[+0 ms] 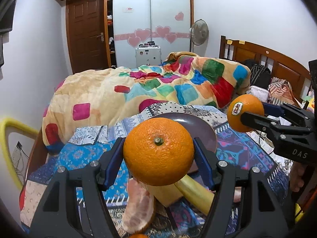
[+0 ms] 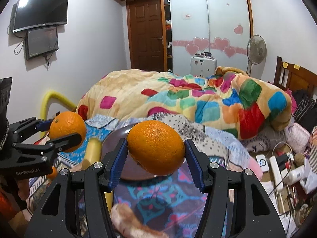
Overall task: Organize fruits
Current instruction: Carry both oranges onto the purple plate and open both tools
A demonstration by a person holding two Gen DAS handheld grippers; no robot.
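My left gripper is shut on a large orange and holds it above the bed, just in front of a dark purple plate. My right gripper is shut on a second orange with a Dole sticker; it shows at the right of the left wrist view. In the right wrist view the left gripper's orange is at the left and the plate lies under my right gripper. A peeled pomelo piece and pale yellow bananas lie on the patterned sheet below.
A rumpled multicoloured blanket covers the bed behind the plate. A wooden headboard and clutter with a power strip are at the right. A yellow rail is at the left. A small orange lies near the bananas.
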